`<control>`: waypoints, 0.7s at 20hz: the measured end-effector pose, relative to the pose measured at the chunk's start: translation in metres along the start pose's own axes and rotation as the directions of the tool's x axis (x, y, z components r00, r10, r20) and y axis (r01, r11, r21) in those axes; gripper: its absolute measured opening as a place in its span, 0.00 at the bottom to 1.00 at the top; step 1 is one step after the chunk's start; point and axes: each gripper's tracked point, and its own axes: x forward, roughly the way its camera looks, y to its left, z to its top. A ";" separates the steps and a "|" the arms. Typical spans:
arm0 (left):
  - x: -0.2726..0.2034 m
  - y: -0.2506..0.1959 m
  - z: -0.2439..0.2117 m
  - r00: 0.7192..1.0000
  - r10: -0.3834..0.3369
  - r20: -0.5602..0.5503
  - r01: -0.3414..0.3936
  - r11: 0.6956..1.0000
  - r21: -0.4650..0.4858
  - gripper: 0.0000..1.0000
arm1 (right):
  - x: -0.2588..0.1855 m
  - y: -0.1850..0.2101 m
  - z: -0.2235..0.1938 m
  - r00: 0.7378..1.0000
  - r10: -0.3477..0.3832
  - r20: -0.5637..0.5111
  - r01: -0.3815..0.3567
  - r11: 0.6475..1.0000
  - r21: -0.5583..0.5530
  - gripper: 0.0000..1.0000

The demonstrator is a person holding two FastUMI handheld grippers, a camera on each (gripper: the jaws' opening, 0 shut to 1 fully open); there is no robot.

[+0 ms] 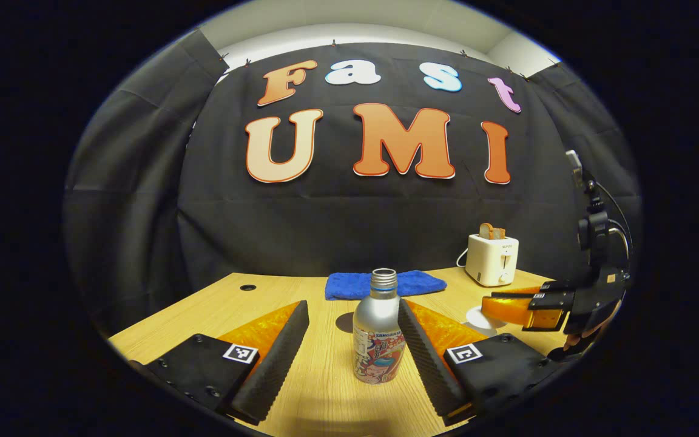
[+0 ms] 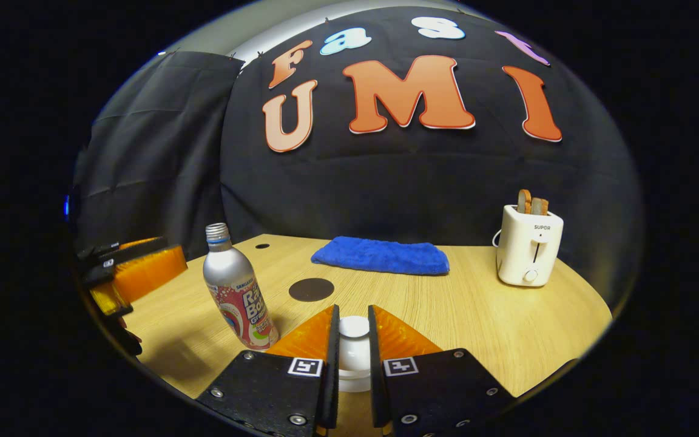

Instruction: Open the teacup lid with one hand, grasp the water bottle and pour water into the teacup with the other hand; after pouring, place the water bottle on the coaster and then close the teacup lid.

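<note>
My wooden table (image 2: 495, 340) holds a bottle (image 2: 237, 290), a dark round coaster (image 2: 311, 289), a blue towel (image 2: 381, 255), a white toaster (image 2: 529, 252) and a white cup (image 2: 354, 355).

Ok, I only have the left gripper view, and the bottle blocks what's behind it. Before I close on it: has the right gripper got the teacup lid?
Observer: Yes. In the right gripper view the right gripper has both fingers against the white teacup lid.
Operator: And where's the coaster? I only catch a dark sliver.
Observer: The coaster is a dark round disc lying flat on the table, between the water bottle and the blue towel, with nothing on it.
</note>
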 end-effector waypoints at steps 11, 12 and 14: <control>0.031 -0.014 -0.059 0.990 -0.035 -0.140 0.034 0.999 -0.008 0.98 | -0.036 -0.035 0.026 0.996 -0.038 0.075 0.039 0.999 -0.017 0.22; 0.035 -0.017 -0.063 0.988 -0.037 -0.152 0.036 0.999 -0.013 0.98 | -0.038 -0.037 0.025 0.996 -0.042 0.075 0.043 0.999 -0.022 0.22; 0.038 -0.020 -0.070 0.984 -0.049 -0.173 0.046 0.999 -0.023 0.94 | -0.042 -0.045 0.024 0.996 -0.052 0.076 0.054 0.998 -0.019 0.22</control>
